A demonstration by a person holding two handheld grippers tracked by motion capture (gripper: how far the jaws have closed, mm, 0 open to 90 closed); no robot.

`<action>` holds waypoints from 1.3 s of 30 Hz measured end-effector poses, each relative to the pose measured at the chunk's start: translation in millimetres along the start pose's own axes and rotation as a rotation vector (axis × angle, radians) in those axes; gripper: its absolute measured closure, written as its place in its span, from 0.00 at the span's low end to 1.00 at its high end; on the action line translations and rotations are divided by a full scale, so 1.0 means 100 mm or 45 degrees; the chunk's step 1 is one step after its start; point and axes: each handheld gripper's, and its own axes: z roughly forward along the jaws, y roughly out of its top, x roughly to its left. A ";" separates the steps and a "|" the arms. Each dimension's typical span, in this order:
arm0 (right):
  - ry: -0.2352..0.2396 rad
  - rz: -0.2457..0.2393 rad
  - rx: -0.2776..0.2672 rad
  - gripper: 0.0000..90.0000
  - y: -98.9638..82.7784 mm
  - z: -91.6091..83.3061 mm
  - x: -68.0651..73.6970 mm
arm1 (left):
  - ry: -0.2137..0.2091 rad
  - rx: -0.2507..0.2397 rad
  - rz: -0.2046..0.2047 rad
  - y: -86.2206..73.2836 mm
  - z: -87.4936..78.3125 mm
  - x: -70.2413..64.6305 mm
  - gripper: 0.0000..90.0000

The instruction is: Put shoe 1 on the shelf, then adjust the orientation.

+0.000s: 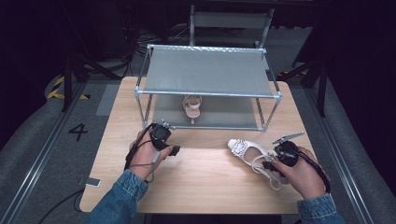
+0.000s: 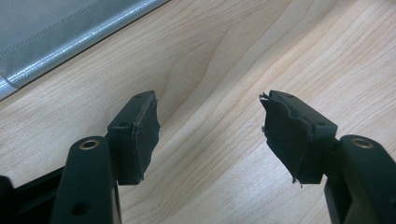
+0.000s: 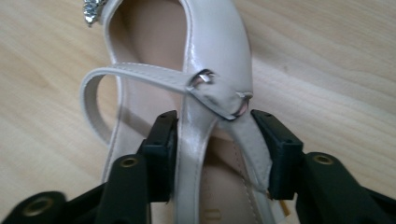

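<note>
Nearest me, my right gripper (image 3: 212,140) sits over the heel end of the cream patent-leather slingback shoe with the jewelled toe (image 1: 250,151), which lies on the near right of the pale wooden table (image 1: 201,182), toe pointing far and left. The jaws stand either side of the heel strap and the side wall of the shoe; the left pad looks to be touching the strap, the right one just beside the edge, but I cannot tell that they are pressing. I judge this as the grasp step, not yet a firm hold.

To my left, my left gripper (image 2: 210,135) hangs wide with nothing between its pads, only bare wood beneath, close to the near edge of the rack.

Farther off stands the grey fabric-and-metal two-tier shoe rack (image 1: 208,93), and on its lower shelf the matching cream shoe (image 1: 192,106) already sits, left of centre.

So the next move, as I read it, calls for closing squarely on the heel rim rather than the loose strap, lifting level, and carrying the shoe far and left to set it beside its mate on that lower shelf, clearing the front rail.
</note>
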 end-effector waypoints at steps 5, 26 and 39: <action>-0.107 -0.072 -0.105 0.46 0.05 0.03 -0.10 | 0.003 0.003 0.013 0.00 0.01 0.00 0.40; -0.079 -0.171 -0.227 0.40 0.13 -0.31 0.10 | 0.005 0.016 -0.017 -0.05 -0.02 0.03 0.38; 0.059 -0.289 -0.059 0.48 0.15 -0.13 0.24 | 0.001 0.019 -0.023 -0.07 -0.03 0.03 0.37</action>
